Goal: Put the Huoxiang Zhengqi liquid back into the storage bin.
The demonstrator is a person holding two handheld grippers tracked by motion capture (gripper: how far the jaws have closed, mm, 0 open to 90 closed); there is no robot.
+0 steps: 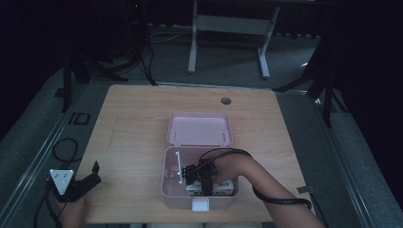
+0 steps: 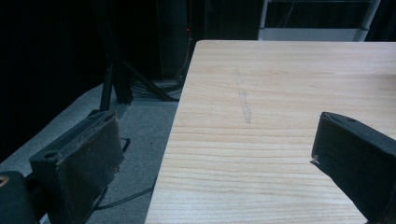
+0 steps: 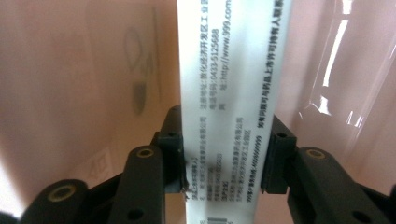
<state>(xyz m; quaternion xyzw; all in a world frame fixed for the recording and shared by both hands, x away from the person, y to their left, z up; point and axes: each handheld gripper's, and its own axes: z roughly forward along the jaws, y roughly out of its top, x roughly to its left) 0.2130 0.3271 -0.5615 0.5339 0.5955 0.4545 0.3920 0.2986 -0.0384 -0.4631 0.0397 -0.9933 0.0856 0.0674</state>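
High view: the open pink plastic box [image 1: 172, 190] sits near the table's [image 1: 133, 137] near edge, its hinged lid [image 1: 199, 129] laid back toward the far edge. The right tongs [image 1: 203, 183] reach down into the box, with the flat white printed carton [image 1: 223, 185] just below them at the near right of the box floor. The left tongs [image 1: 90, 178] rest at the near left corner of the table, well apart from the box; the right hand is therefore the working hand.

Left gripper view: the left tongs [image 2: 210, 154] stand wide open with nothing between the jaws, only bare wooden table beneath.

Right gripper view: the right tongs [image 3: 225, 158] clamp the carton [image 3: 231, 93] across its narrow width, pads pressed on both long edges. The carton's long axis runs straight away from the tongs, along their line. The carton is white card with dark printed text and a barcode near the jaws; pink box walls [image 3: 70, 93] surround it.
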